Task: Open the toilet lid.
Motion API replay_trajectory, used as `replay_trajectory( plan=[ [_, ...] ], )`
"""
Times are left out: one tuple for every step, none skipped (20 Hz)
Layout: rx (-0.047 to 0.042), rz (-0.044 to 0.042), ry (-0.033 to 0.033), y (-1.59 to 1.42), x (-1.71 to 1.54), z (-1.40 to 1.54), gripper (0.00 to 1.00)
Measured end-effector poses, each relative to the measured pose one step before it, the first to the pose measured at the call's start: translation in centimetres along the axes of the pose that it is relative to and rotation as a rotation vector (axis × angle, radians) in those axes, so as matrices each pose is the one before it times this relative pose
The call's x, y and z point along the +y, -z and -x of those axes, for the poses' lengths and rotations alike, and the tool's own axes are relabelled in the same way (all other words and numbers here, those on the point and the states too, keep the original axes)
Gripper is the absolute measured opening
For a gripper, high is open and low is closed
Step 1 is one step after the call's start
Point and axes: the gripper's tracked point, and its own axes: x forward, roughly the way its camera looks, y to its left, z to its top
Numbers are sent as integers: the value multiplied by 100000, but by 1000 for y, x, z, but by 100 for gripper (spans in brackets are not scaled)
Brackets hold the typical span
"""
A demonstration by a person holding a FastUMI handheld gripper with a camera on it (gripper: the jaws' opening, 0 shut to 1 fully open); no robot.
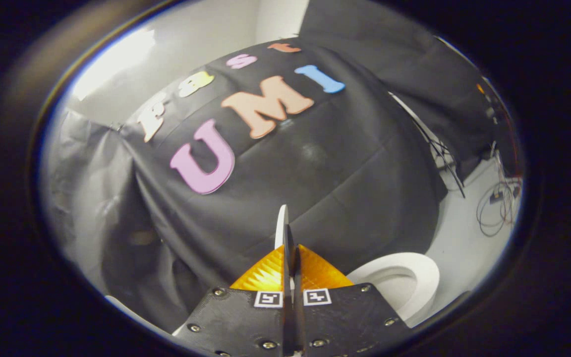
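So we've got the gripper (290, 258) with its two fingers squeezed together on the thin edge of the toilet lid (281, 225), which stands up edge-on between them, so we really only see a sliver of it poking out beyond the tips. The toilet seat (404, 277) sits just to the right of the fingers, and its near side is hidden behind the gripper body. Each finger carries a small square marker tag, nothing readable on those. Behind it all hangs the black cloth wall (315, 173), with pale floor (464, 238) to the right and a tangle of cables (501, 208) there, too small to make out properly.
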Motion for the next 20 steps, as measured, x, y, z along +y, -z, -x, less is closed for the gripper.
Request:
replay_trajectory(
  plan=[
    [501, 2521, -1364, 121, 1029, 101, 1],
    [330, 2359, -1188, -3, 854, 48, 1],
    [313, 2560, -1767, 34, 1096, 85, 1],
    [567, 3422, -2124, 139, 1307, -54, 1],
    [606, 3371, -2128, 108, 1322, -31, 1],
    [448, 2812, -2025, 100, 1327, 12, 1],
    [676, 2007, -2055, 100, 1280, -79, 1],
    [649, 1892, -1780, 157, 1132, -116, 1],
    [511, 1869, -1627, 148, 1182, -110, 1],
    [545, 1276, -1346, 74, 1123, -62, 1],
    [310, 969, -1076, 121, 1040, -103, 1],
    [443, 878, -1364, 135, 878, -275, 1],
    [171, 853, -1389, 48, 899, -230, 1],
    [507, 1590, -1572, 225, 997, -112, 1],
    [477, 2126, -1717, 145, 965, -75, 1],
    [634, 1921, -1602, 375, 962, -1, 1],
    [468, 1576, -1395, 143, 866, -36, 1],
    [503, 1462, -1231, 204, 655, -57, 1],
    [546, 1376, -1187, 218, 769, -74, 1],
    [358, 953, -1319, 220, 810, -38, 1]
  ],
)
